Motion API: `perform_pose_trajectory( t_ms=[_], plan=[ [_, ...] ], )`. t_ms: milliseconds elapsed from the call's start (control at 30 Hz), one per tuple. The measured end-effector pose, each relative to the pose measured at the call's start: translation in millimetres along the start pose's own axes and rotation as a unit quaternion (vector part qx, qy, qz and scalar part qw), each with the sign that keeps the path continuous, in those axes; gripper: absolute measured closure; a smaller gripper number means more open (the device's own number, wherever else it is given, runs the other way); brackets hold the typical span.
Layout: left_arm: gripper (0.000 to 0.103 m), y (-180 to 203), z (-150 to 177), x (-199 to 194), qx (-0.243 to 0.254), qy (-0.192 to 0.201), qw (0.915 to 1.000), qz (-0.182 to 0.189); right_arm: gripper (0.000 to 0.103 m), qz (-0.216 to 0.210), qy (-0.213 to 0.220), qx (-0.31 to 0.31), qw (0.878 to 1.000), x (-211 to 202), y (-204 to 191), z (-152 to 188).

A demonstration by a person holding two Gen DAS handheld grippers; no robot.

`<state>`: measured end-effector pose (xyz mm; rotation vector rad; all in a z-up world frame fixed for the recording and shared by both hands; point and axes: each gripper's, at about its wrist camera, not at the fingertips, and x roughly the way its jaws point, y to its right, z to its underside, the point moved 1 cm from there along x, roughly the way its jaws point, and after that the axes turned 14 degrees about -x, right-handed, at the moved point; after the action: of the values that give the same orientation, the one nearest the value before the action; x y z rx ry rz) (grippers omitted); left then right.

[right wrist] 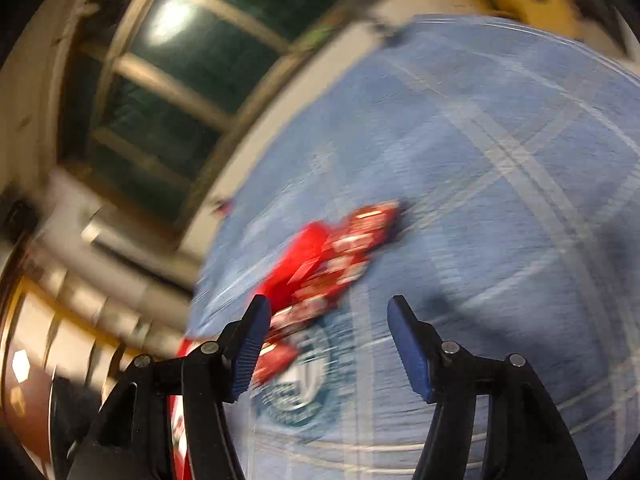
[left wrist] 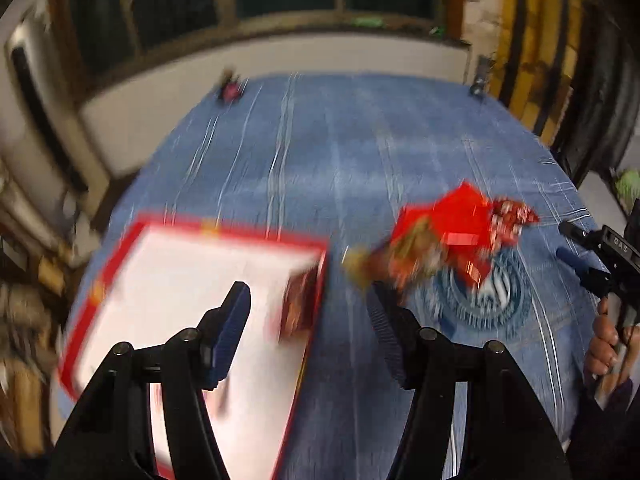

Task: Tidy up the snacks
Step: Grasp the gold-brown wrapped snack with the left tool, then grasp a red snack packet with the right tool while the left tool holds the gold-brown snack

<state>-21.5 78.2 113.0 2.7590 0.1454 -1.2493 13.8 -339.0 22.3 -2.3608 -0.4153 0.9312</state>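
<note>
A pile of red snack packets (left wrist: 452,240) lies on the blue cloth, right of a white tray with a red rim (left wrist: 232,236). One dark red packet (left wrist: 298,304) lies inside the tray at its right edge. My left gripper (left wrist: 308,304) is open and empty, above the tray's right edge. My right gripper (right wrist: 328,320) is open and empty, just short of the same pile (right wrist: 332,264). It also shows in the left wrist view (left wrist: 588,256), right of the pile. Both views are blurred.
The blue cloth (left wrist: 360,152) covers the table and has a round printed emblem (left wrist: 488,292) under the pile. Clips hold the cloth at the far corners (left wrist: 230,88). A window and a wall stand behind the table; yellow curtains hang at the far right.
</note>
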Motion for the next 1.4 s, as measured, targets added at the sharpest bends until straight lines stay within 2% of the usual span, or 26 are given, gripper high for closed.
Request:
perform_pose_trajectory(
  t_ms=[33,100,167,200,267,333,467,533,600,633,733,900,1100,1167,1267,1400],
  plan=[
    [0.035,7,-7,3,0.014,0.004,0.9999,-0.002,0.039,-0.007,0.000,0.008,1.000,1,3,-1],
    [0.033,25,-19,11,0.053,0.014,0.9983,0.020,0.039,-0.008,-0.005,0.004,1.000,3,3,0],
    [0.025,41,-21,22,0.103,0.011,0.9937,0.043,0.039,-0.002,-0.013,-0.016,1.000,8,-4,1],
    [0.024,47,-20,31,0.126,0.006,0.9911,0.042,0.039,-0.001,-0.015,-0.022,1.000,9,-7,2],
    [0.024,54,-20,46,0.143,-0.002,0.9893,0.030,0.039,0.001,-0.022,-0.036,0.999,13,-12,3],
    [0.024,57,-16,64,0.153,-0.025,0.9873,0.036,0.039,0.001,-0.028,-0.043,0.999,14,-18,4],
    [0.024,77,6,87,0.179,-0.058,0.9818,0.027,0.039,0.002,-0.034,-0.046,0.998,15,-22,6],
    [0.025,80,14,88,0.170,-0.054,0.9833,0.034,0.039,0.005,-0.029,-0.050,0.998,12,-27,8],
    [0.039,80,20,84,0.144,-0.062,0.9862,0.052,0.039,0.010,-0.025,-0.054,0.998,11,-29,9],
    [0.050,79,21,80,0.134,-0.066,0.9869,0.060,0.039,0.014,-0.023,-0.057,0.998,10,-30,8],
    [0.059,74,31,69,0.097,-0.064,0.9918,0.053,0.039,0.028,-0.020,-0.073,0.997,9,-37,11],
    [0.061,49,57,45,0.033,-0.096,0.9913,0.084,0.039,0.044,-0.025,-0.105,0.993,13,-47,16],
    [0.060,16,97,12,-0.021,-0.123,0.9850,0.119,0.039,0.012,-0.057,-0.158,0.986,23,-74,31],
    [0.059,12,102,10,-0.021,-0.121,0.9859,0.114,0.039,0.001,-0.066,-0.186,0.980,25,-93,39],
    [0.056,8,104,9,-0.019,-0.112,0.9887,0.097,0.039,0.009,-0.082,-0.209,0.974,37,-117,42],
    [0.056,0,105,13,-0.023,-0.105,0.9907,0.084,0.039,0.051,-0.116,-0.251,0.960,66,-140,44]
  ],
)
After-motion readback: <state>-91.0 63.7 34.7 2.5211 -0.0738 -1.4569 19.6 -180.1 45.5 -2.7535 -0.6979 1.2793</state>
